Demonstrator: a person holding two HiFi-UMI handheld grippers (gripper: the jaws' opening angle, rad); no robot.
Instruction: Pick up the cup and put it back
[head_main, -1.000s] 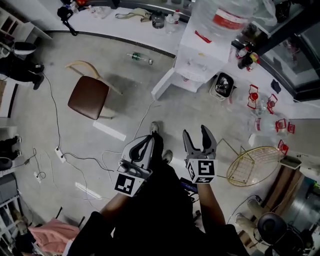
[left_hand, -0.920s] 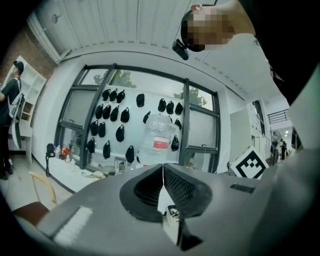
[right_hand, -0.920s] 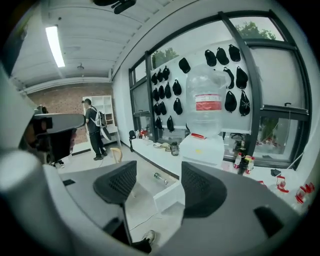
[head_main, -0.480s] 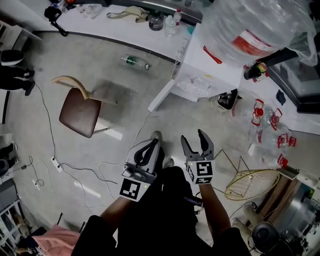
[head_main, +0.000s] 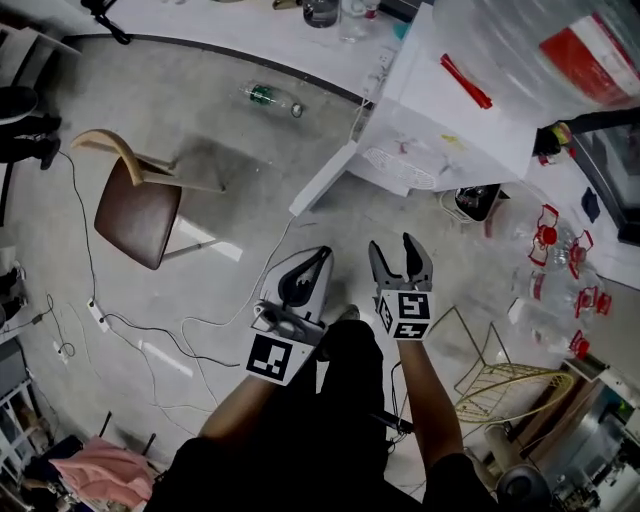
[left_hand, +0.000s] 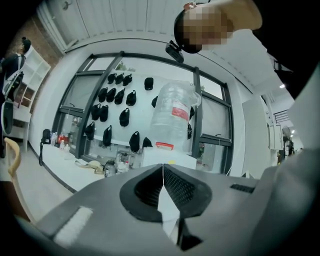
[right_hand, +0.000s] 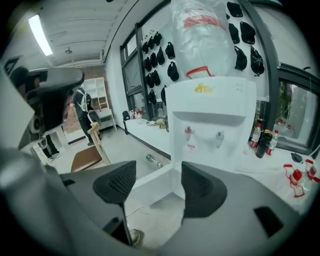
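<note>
No cup shows in any view. A white water dispenser with a large clear bottle on top stands ahead and to the right. My left gripper is held over the floor, shut with nothing in it; in the left gripper view its pads meet, and the dispenser lies beyond them. My right gripper is beside it, open and empty. In the right gripper view the right gripper faces the dispenser and its two taps.
A brown chair stands to the left, with a green bottle lying on the floor and cables trailing nearby. A gold wire basket and red-capped empty bottles sit to the right. A person stands far off.
The view has closed in on the water dispenser, which is now larger and nearer. Both grippers keep the same pose in front of the body, left shut and right open.
</note>
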